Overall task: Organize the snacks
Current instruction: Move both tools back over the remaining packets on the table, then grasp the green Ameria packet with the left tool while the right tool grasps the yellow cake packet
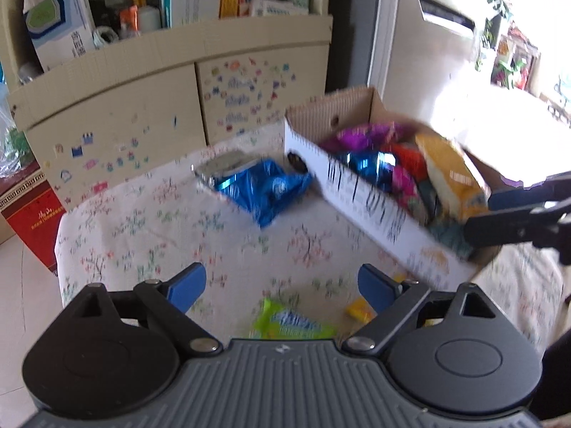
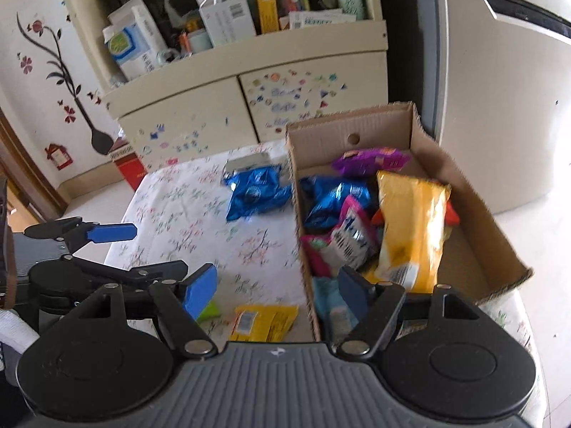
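A: From the left wrist view, which step is in hand?

B: A pick, by the look of it. The left tool (image 1: 282, 285) hangs with its fingers spread wide and nothing between them, above a green packet (image 1: 289, 322) lying on the flowered surface (image 1: 142, 221). A small yellow packet (image 1: 358, 308) lies just beside the right finger. The box (image 1: 360, 196) already holds several bags, among them a tall yellow bag (image 1: 453, 182). A blue bag (image 1: 266, 187) lies outside, near the box's far corner.

A: What does the next move call for?

B: Likely a drop onto the green packet and a close across its narrow width. It lies flat, so the fingers must get low.

A: Anything hard to read?

B: The green packet's near end is cut off by the tool body, and the frame is blurred, so no print is legible. The right tool (image 1: 499, 210) enters at the edge, over the box.

A: And the right wrist view?

B: The right tool (image 2: 278, 285) is also wide open and empty, straddling the box's (image 2: 499, 249) near wall. A yellow packet (image 2: 262, 322) lies on the surface (image 2: 185, 214) below it, outside the box. The left tool (image 2: 125, 246) shows at left, open. The bags at the box's near end are hidden behind the right finger.
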`<state>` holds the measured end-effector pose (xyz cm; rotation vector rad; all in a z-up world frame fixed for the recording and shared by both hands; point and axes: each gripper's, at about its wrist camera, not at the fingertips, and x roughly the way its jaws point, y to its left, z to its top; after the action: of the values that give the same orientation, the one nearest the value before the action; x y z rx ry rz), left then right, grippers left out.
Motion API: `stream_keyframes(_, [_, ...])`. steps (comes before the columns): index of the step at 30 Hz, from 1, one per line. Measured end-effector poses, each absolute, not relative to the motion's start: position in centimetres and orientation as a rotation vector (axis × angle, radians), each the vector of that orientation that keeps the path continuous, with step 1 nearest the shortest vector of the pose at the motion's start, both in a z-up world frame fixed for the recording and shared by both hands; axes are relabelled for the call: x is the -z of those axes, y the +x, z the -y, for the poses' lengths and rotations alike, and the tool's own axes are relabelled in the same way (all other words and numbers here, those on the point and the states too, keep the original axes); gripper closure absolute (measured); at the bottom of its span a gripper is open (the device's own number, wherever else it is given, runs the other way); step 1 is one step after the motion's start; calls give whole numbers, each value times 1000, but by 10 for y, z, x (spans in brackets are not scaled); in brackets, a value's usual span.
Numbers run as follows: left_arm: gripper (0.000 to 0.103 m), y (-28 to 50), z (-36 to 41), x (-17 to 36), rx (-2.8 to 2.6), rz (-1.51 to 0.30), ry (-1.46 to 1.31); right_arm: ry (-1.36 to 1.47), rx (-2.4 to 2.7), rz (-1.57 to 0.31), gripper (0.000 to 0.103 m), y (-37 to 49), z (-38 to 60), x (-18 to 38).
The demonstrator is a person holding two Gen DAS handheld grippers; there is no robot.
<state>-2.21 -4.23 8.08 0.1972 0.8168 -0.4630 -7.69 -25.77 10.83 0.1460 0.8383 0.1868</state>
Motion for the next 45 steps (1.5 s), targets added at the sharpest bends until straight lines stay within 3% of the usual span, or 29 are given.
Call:
stream_keyframes(21, [11, -42, 41, -29, 582, -890, 416, 230, -137, -1012, 22, -91, 229, -56])
stream_keyframes(45, [10, -24, 41, -5, 601, -892, 345, 226, -16, -1075, 22, -59, 210, -22])
